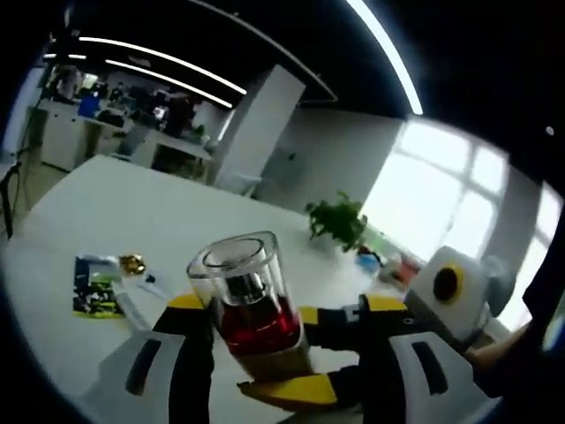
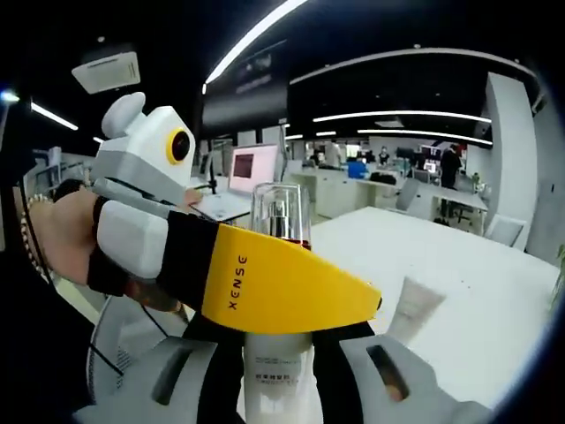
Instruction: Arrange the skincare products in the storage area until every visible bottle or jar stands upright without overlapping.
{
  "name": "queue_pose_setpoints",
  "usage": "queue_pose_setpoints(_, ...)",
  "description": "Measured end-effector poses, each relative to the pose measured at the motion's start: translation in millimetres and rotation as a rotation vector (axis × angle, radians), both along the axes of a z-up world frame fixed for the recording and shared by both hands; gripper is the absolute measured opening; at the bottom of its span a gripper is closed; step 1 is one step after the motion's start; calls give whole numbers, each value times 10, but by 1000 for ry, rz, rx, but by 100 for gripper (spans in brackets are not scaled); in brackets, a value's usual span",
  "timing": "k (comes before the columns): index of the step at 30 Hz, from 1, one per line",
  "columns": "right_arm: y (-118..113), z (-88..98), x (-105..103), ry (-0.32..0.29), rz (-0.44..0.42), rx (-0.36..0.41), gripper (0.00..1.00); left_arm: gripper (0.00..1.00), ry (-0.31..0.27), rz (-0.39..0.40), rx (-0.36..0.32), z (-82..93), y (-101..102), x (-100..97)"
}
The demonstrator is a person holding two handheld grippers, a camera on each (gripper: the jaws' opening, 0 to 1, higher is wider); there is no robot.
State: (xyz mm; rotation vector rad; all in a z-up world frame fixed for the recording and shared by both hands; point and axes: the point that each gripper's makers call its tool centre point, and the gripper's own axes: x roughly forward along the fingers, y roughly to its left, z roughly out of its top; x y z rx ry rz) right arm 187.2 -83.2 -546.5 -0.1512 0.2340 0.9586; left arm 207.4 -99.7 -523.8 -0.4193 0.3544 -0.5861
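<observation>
Bottle (image 1: 250, 305) sits centre-low in the left gripper view, red liquid, clear cap up, clamped between my left tongs (image 1: 265, 353). My right tongs (image 2: 278, 371) also close on the bottle's (image 2: 281, 265) white base. Tabletop (image 1: 106, 212) is behind. Advice: keep it vertical, lower onto bare tabletop, release one pair first, clear of the tube (image 2: 413, 307).

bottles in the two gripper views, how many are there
1, as far as I can tell: a clear-capped bottle of red liquid held between both grippers, seen again in the right gripper view. A white tube lies on the table; more may be hidden.
</observation>
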Motion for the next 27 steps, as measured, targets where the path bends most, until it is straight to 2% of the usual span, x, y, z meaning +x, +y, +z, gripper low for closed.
queue_pose_setpoints(4,4,25,16,-4,-4,13,29,56,15,2,1,-43,2,3)
queue_pose_setpoints(8,2,38,25,-2,-8,23,29,51,9,29,-37,1,28,29)
queue_pose_setpoints(10,0,41,25,-1,-11,26,29,46,6,53,-36,7,97,58)
queue_pose_setpoints(13,-2,41,37,-3,-16,25,29,34,16,41,-56,3,107,49)
queue_pose_setpoints(16,-3,49,55,-2,-24,33,29,36,15,57,-39,-1,128,64)
queue_pose_setpoints(20,11,55,90,3,-36,43,29,27,18,60,-38,-10,150,62)
queue_pose_setpoints(27,37,55,112,6,-47,51,29,27,8,62,-10,-9,165,71)
